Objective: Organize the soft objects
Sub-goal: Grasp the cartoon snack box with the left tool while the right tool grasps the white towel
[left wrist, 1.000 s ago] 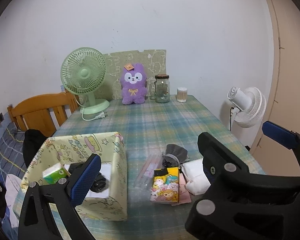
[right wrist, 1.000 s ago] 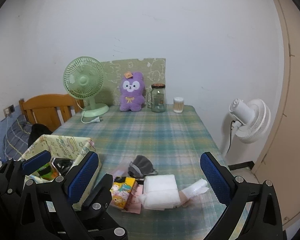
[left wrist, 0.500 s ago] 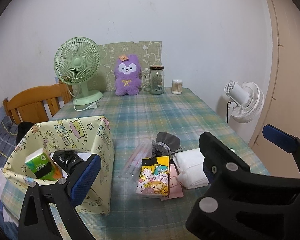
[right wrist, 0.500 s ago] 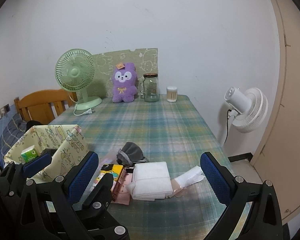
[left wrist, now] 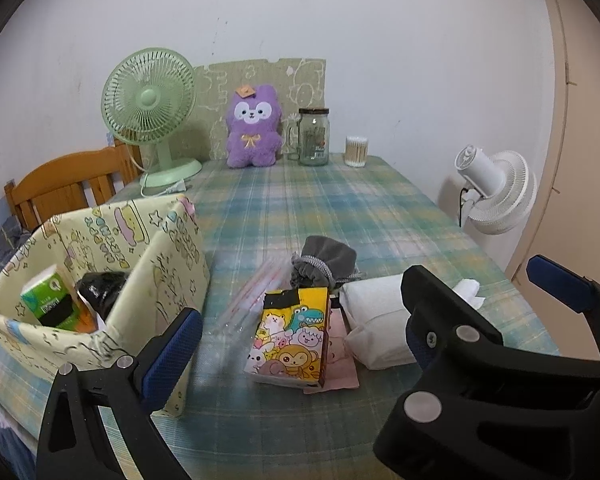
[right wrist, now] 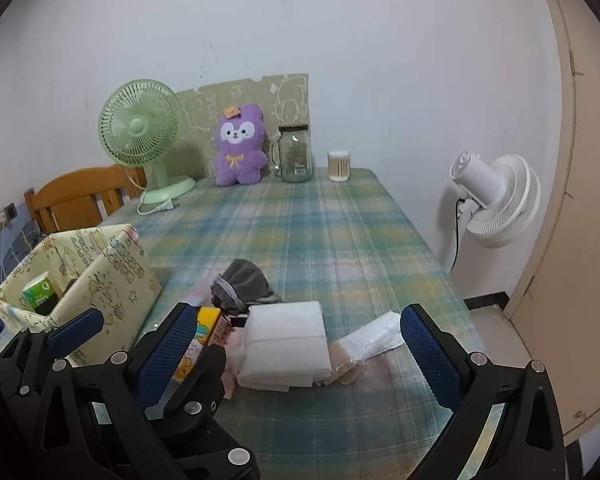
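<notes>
Both views have drawn back; each hand-held gripper (right wrist: 296, 344) spread, cartoon-animal packet (left wrist: 290, 334) (lettering unreadable) nearer.

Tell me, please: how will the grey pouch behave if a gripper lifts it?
The grey pouch looks like soft cloth, slumped with a gathered neck, so it will probably sag and fold, not keep its shape. It seems light. Its fuzzy surface should not slip much. It leans on the white pack, which might shift a little.

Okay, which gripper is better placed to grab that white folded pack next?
Right, probably. The white folded pack lies centred between the open right gripper fingers; the left gripper frames the cartoon packet instead.
</notes>
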Demonstrator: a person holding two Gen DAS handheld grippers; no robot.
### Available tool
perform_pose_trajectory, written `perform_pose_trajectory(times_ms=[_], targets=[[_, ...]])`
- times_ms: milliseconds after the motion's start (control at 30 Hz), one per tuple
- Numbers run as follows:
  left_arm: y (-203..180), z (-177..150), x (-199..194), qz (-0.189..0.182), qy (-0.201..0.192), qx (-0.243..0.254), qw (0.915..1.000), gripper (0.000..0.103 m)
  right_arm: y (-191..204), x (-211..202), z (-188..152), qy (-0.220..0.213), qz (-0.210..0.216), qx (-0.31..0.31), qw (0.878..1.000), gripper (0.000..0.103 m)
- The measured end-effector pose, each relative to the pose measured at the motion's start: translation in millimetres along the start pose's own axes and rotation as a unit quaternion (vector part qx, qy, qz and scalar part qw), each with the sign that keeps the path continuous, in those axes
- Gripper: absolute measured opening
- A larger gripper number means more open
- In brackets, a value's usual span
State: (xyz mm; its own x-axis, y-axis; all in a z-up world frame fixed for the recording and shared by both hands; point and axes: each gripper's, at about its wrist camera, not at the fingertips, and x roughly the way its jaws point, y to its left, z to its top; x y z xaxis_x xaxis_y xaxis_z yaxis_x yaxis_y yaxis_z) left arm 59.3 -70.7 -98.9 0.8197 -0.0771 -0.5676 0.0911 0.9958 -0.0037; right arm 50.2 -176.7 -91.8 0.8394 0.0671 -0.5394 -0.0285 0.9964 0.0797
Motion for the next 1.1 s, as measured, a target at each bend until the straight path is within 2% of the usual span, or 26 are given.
perform_pose_trajectory(times_ms=[433, 600, 767, 1000, 1100], targets=[[0, -14, 31, 0.009, 0.04, -0.004, 0.9991, 0.099, -4, 35, -14, 0.043, 0.003, -0.005, 0.999, 0.103], [2, -19, 36, 0.025, 0.045, -0.012, 0.9986, 0.093, 0, 46, -18, 0.056, 0.009, -0.017, 0.998, 0.103], [4, -23, 39, 0.011, 0.059, -0.023, 0.9979, 0.086, 4, 55, -20, 0.065, 0.012, -0.023, 0.998, 0.103], [0, -26, 43, 0.008, 0.067, -0.022, 0.9975, 0.086, 5, 70, -20, 0.084, 0.018, -0.031, 0.996, 0.103], [0, -26, 46, 0.01, 0.07, -0.021, 0.9973, 0.086, 5, 75, -21, 0.094, 0.026, -0.03, 0.995, 0.097]])
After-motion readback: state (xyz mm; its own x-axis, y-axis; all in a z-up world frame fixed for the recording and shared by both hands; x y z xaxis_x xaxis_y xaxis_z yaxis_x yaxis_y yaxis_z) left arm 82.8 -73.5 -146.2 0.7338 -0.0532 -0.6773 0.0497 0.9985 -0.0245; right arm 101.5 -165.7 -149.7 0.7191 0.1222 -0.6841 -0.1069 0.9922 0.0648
